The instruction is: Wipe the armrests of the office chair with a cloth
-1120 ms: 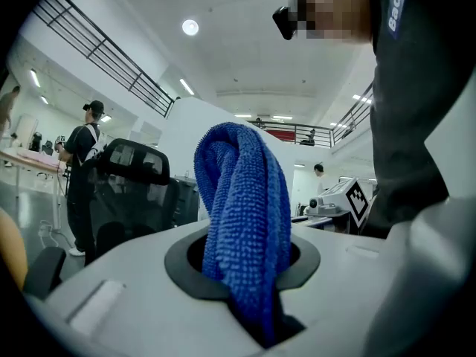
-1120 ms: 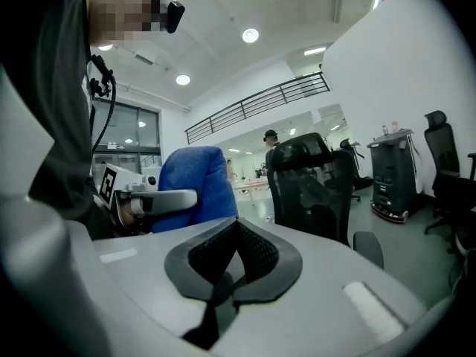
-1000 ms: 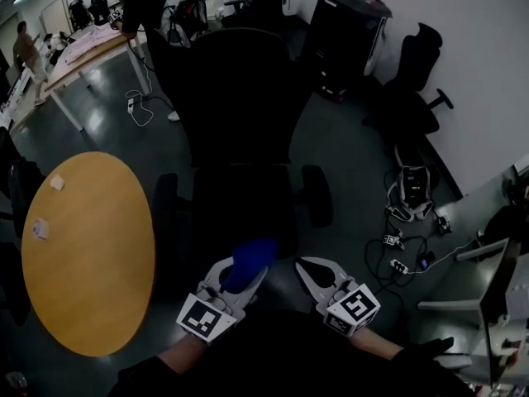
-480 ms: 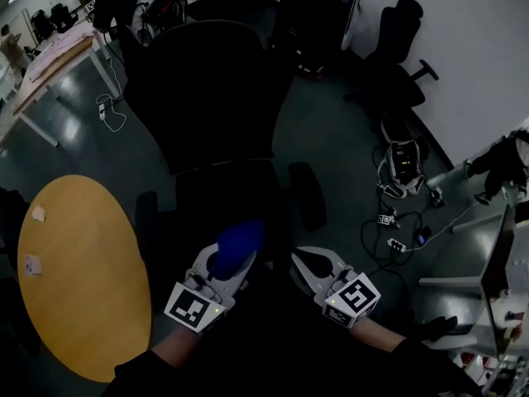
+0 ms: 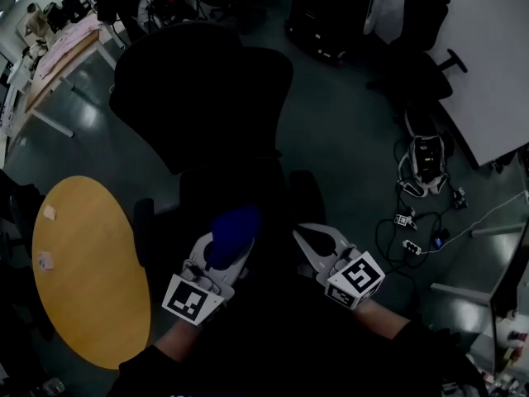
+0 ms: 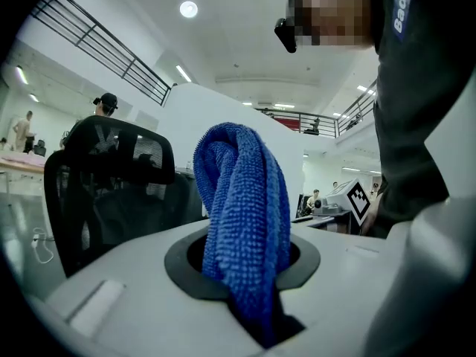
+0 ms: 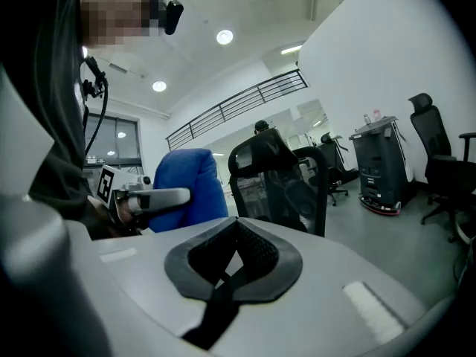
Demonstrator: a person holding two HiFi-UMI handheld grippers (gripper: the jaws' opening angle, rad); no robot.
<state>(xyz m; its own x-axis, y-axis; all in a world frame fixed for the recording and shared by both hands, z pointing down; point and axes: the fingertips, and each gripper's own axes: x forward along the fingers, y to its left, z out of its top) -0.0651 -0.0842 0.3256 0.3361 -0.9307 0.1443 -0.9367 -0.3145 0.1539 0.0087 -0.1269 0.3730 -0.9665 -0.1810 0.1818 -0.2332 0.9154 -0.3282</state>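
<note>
As we look down in the head view, the left gripper (image 5: pixel 221 259) pinches the blue cloth (image 5: pixel 234 228) above the office chair (image 5: pixel 202 89) seat; the near armrest (image 5: pixel 145 230) lies just to its left, long axis running away from us, closer to this hand than the other. In the left gripper view, we see the cloth clamped between the jaws. In the right gripper view, our right gripper (image 7: pixel 236 236) has its jaws pressed together, empty

White letters (image 6: pixel 400 6) starting "Bad" stand on the person's dark top (image 6: pixel 420 103).

Dark glossy floor (image 5: pixel 347 139); round wooden table (image 5: pixel 83 279) left; white wall (image 5: pixel 492 44), spare chair (image 5: pixel 423 52) right.
</note>
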